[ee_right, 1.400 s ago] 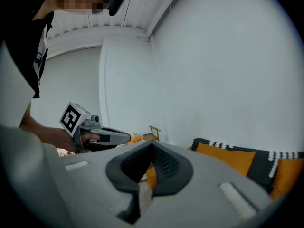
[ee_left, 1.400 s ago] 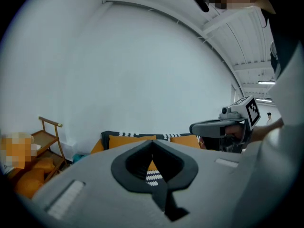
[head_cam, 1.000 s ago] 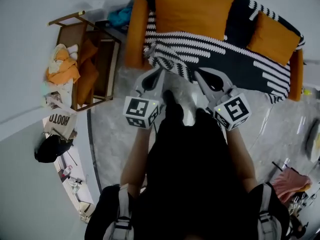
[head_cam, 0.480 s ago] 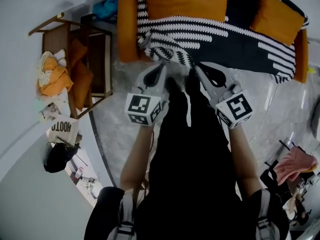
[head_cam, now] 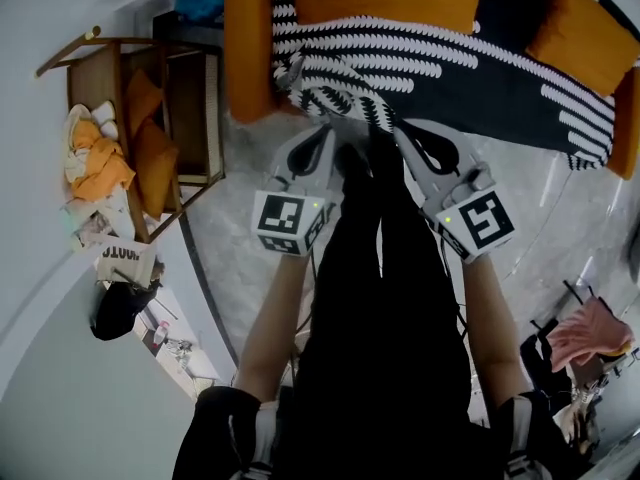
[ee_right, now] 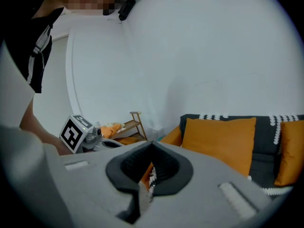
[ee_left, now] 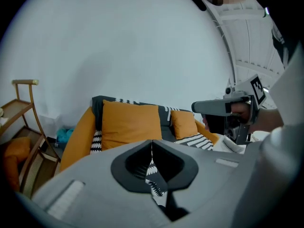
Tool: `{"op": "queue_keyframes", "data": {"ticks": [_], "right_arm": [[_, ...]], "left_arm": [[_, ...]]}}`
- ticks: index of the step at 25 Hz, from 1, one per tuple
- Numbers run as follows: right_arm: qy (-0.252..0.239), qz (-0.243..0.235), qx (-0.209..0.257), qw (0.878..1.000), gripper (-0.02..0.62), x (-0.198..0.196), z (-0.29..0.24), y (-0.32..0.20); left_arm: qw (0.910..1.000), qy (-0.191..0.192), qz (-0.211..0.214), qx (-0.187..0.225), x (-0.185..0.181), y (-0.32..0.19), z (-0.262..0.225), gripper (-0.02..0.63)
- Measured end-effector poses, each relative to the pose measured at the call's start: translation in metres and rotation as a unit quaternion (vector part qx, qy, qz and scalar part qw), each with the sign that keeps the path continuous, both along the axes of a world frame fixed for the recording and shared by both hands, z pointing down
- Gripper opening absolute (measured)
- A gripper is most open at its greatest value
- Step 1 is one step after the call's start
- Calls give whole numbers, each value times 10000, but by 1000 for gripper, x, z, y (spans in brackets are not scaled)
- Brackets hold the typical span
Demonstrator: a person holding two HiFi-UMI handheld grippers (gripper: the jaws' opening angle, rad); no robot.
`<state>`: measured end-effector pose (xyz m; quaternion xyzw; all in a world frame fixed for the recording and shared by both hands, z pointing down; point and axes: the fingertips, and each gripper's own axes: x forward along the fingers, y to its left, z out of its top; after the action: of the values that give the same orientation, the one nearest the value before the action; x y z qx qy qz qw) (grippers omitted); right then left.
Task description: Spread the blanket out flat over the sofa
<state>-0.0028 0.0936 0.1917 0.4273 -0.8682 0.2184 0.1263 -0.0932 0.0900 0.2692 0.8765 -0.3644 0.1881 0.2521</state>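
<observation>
The black-and-white zigzag knitted blanket [head_cam: 450,63] lay across the seat and back of the orange fabric sofa [head_cam: 245,48], smooth toward the right but gathered into a crumpled bunch at the front left corner. Over the last second both tongs had sunk together toward that corner, and the sofa filled more of the head view than before. The left gripper [head_cam: 322,130] and the right gripper [head_cam: 405,133] were each clamped shut on a fold of the blanket's front edge, close beside one another. That probably meant the lifted edge was being laid down, though the bunch remained unspread. At the left, an open wooden shelf rack [head_cam: 190,183] held orange cushions [head_cam: 150,158] and a heap of orange and white cloths [head_cam: 90,158].
</observation>
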Motion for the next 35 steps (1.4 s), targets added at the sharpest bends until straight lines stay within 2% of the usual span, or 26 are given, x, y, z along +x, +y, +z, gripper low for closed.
{"op": "queue_keyframes", "data": {"ticks": [12, 17, 20, 27, 31, 35], "right_arm": [[-110, -352, -639, 9973, 3, 27, 120, -55], [-232, -612, -687, 9955, 3, 31, 151, -71], [-331, -600, -843, 9941, 3, 35, 164, -83], [-260, -768, -996, 9917, 3, 51, 193, -103], [-276, -843, -955, 9915, 3, 49, 197, -110], [-311, -919, -992, 9903, 3, 46, 201, -112]], "left_arm": [[9985, -404, -328, -143, 17, -65, 95, 15], [9963, -669, -429, -320, 19, -89, 145, 26], [9948, -795, -440, -454, 19, -101, 174, 33], [9876, -1396, -326, -641, 11, -125, 237, 67], [9802, -1791, -238, -806, -5, -127, 277, 95], [9740, -2047, -356, -899, -22, -135, 304, 124]]}}
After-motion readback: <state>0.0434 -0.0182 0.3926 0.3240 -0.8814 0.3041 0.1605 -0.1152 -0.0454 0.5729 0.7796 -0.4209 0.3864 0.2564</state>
